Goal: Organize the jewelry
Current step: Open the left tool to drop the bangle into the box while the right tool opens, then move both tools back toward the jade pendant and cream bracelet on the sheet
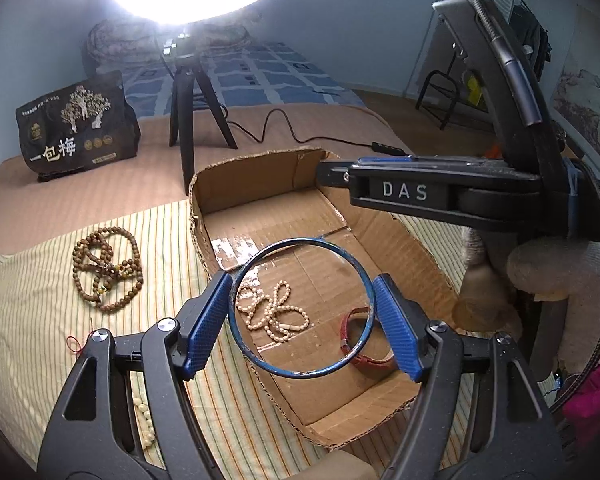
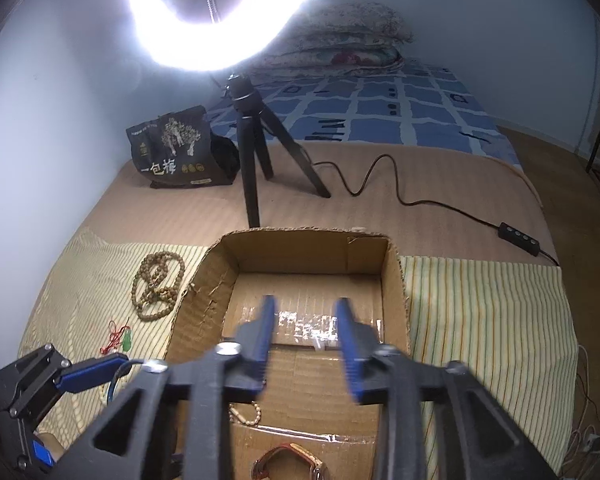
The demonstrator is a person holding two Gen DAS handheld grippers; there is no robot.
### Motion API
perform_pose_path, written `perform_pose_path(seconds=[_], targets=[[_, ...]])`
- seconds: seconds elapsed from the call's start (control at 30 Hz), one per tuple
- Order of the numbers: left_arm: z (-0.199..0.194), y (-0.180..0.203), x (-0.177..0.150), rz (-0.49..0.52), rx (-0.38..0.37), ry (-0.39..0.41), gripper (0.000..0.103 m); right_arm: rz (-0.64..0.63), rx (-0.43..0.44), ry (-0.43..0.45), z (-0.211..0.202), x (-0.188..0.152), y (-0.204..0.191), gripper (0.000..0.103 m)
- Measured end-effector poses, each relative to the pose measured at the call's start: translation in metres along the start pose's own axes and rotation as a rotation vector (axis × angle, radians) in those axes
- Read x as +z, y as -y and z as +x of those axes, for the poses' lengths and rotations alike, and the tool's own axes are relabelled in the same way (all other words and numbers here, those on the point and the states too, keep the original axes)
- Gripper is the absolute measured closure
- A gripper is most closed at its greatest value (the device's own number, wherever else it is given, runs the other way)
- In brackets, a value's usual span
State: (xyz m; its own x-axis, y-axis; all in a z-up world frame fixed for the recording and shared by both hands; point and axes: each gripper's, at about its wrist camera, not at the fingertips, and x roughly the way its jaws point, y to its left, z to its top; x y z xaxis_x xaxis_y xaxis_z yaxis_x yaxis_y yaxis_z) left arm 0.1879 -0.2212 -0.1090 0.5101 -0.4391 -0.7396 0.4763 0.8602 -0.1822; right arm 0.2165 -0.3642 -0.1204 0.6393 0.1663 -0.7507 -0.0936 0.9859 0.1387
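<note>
My left gripper (image 1: 302, 310) is shut on a blue bangle (image 1: 260, 360), holding it upright over the near left wall of the cardboard box (image 1: 380, 232). In the box lie a cream bead bracelet (image 1: 274, 312) and a red leather watch strap (image 1: 370, 356). A brown bead necklace (image 1: 106, 268) lies on the striped cloth left of the box. My right gripper (image 2: 306, 340) is open and empty above the box (image 2: 396, 276), with the watch (image 2: 292, 460) below it. The left gripper (image 2: 92, 372) shows at lower left in the right wrist view.
A red string charm (image 2: 118, 338) and cream beads (image 1: 144, 420) lie on the striped cloth (image 1: 28, 320). A ring light tripod (image 2: 256, 152), its cable with a switch (image 2: 518, 238), and a black bag (image 1: 76, 124) stand behind the box.
</note>
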Motion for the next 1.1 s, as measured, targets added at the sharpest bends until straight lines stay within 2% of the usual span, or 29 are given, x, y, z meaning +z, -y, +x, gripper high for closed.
perform_pose_path(seconds=[0.07,0.1,0.13,0.3,0.63,1.1], targets=[[0.001,-0.001,0.0,-0.007,-0.003,-0.012,0.027,0.007,-0.014,0.003,-0.001,0.0,0.0,0.048],[0.0,-0.001,-0.001,-0.007,-0.002,-0.013,0.027,0.012,-0.023,0.007,-0.002,0.0,0.001,0.035],[0.0,-0.001,-0.001,-0.006,0.0,-0.016,0.026,0.016,-0.031,0.016,-0.003,0.0,0.001,0.029],[-0.005,-0.002,-0.004,-0.003,0.003,-0.018,0.026,0.034,-0.05,0.029,-0.009,0.0,0.004,0.019],[-0.03,-0.015,-0.015,0.026,0.028,0.014,0.026,0.029,-0.068,0.049,-0.023,-0.004,-0.004,0.015],[-0.078,-0.081,-0.027,-0.014,0.101,0.06,0.026,-0.025,-0.022,0.102,-0.057,-0.023,-0.049,0.011]])
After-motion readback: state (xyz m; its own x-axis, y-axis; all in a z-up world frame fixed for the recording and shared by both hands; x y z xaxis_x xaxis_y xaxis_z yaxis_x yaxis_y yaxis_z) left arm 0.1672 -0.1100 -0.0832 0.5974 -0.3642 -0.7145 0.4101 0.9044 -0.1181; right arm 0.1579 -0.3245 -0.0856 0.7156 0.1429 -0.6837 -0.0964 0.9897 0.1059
